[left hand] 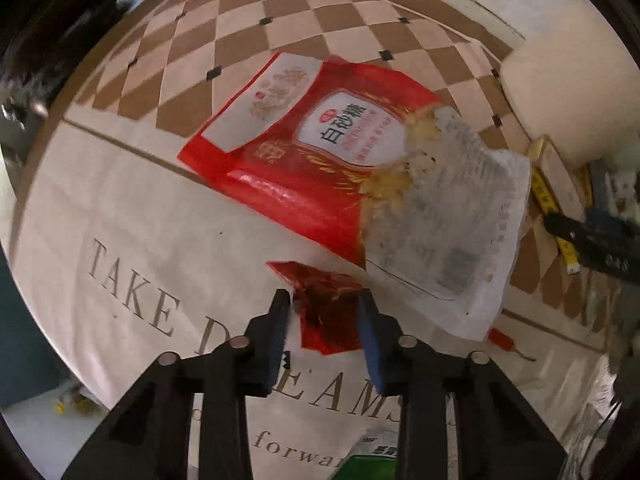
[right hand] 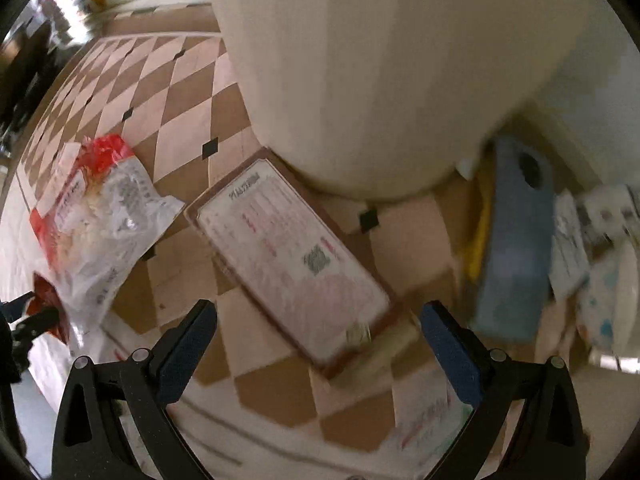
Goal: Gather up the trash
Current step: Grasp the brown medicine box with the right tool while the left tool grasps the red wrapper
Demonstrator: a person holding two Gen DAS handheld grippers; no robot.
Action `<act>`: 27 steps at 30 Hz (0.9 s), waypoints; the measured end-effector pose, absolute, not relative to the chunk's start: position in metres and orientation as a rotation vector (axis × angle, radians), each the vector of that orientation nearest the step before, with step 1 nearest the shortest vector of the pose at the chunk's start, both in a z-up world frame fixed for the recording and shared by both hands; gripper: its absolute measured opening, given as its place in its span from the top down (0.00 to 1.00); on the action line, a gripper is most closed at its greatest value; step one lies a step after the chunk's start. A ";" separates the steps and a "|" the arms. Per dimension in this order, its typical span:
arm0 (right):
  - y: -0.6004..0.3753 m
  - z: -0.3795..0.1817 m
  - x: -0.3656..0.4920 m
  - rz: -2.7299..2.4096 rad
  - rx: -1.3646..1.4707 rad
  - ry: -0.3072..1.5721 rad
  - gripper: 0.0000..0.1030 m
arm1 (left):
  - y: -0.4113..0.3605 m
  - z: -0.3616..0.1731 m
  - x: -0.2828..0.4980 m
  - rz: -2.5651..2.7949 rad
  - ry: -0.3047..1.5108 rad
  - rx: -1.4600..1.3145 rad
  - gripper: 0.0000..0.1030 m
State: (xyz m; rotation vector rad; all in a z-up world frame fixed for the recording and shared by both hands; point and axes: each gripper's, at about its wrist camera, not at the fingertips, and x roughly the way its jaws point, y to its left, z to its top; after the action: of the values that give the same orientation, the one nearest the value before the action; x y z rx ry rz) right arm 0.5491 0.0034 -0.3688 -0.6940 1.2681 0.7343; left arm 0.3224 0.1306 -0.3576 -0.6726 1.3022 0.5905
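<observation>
A small crumpled red wrapper (left hand: 326,312) lies on a white mat, and my left gripper (left hand: 323,304) is shut on it, with both pads against its sides. Just beyond are a big red sugar bag (left hand: 304,152) and a clear printed plastic bag (left hand: 448,216) that overlaps it. The right wrist view shows these bags (right hand: 108,216) at the left, and the red wrapper (right hand: 48,300) at the left edge. My right gripper (right hand: 320,316) hangs open above a flat packet with a white label and a brown border (right hand: 296,260), with nothing between its fingers.
A white mat with printed lettering (left hand: 160,240) lies on the brown-and-cream checkered floor (left hand: 280,20). A cream pillar (right hand: 360,80) stands close behind the flat packet. A blue object (right hand: 516,260), papers and a yellow tape measure (left hand: 560,216) crowd the right. A green packet (left hand: 372,460) lies under the left gripper.
</observation>
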 end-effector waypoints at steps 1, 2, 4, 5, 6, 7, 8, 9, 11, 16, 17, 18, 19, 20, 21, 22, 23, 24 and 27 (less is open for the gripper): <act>0.007 -0.373 0.547 0.742 -0.710 1.265 0.00 | 0.128 -0.357 0.324 0.593 1.304 -0.658 0.73; 0.012 -0.379 0.546 0.758 -0.733 1.269 0.00 | 0.127 -0.357 0.324 0.595 1.305 -0.658 0.75; 0.017 -0.386 0.544 0.744 -0.750 1.269 0.03 | 0.127 -0.355 0.322 0.620 1.301 -0.654 0.76; 0.019 -0.387 0.543 0.743 -0.749 1.270 0.06 | 0.127 -0.354 0.320 0.634 1.297 -0.651 0.77; 0.020 -0.385 0.539 0.751 -0.728 1.270 0.15 | 0.128 -0.351 0.317 0.651 1.289 -0.646 0.78; 0.020 -0.383 0.535 0.759 -0.707 1.276 0.26 | 0.127 -0.348 0.315 0.661 1.283 -0.640 0.78; 0.020 -0.381 0.533 0.763 -0.698 1.273 0.26 | 0.126 -0.344 0.312 0.676 1.275 -0.630 0.79; 0.020 -0.379 0.528 0.751 -0.703 1.264 0.27 | 0.126 -0.341 0.310 0.688 1.268 -0.622 0.80; 0.019 -0.374 0.519 0.749 -0.685 1.256 0.28 | 0.126 -0.331 0.301 0.707 1.250 -0.606 0.81; 0.004 -0.352 0.495 0.707 -0.552 1.269 0.31 | 0.126 -0.307 0.278 0.739 1.201 -0.592 0.90; 0.002 -0.349 0.493 0.697 -0.531 1.275 0.32 | 0.132 -0.304 0.275 0.742 1.192 -0.593 0.91; -0.002 -0.343 0.488 0.687 -0.482 1.286 0.32 | 0.131 -0.300 0.270 0.749 1.177 -0.594 0.91; -0.004 -0.340 0.489 0.683 -0.456 1.291 0.33 | 0.135 -0.298 0.268 0.754 1.169 -0.596 0.91; -0.011 -0.336 0.488 0.678 -0.443 1.288 0.33 | 0.137 -0.294 0.262 0.759 1.154 -0.600 0.91; -0.013 -0.331 0.484 0.673 -0.433 1.281 0.34 | 0.140 -0.289 0.255 0.764 1.143 -0.603 0.91; -0.015 -0.324 0.477 0.672 -0.415 1.273 0.35 | 0.142 -0.287 0.252 0.769 1.129 -0.607 0.91; -0.018 -0.317 0.472 0.673 -0.401 1.269 0.36 | 0.144 -0.283 0.247 0.774 1.114 -0.611 0.92; -0.019 -0.312 0.467 0.679 -0.389 1.263 0.37 | 0.146 -0.279 0.242 0.780 1.102 -0.614 0.92; -0.026 -0.294 0.454 0.695 -0.382 1.236 0.39 | 0.147 -0.267 0.223 0.796 1.066 -0.622 0.92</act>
State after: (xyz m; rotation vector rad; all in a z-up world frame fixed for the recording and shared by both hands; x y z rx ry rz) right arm 0.4540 -0.0259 -0.2936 -0.3816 1.2361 0.6952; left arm 0.2230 0.1475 -0.2671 -0.6221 1.0656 0.7956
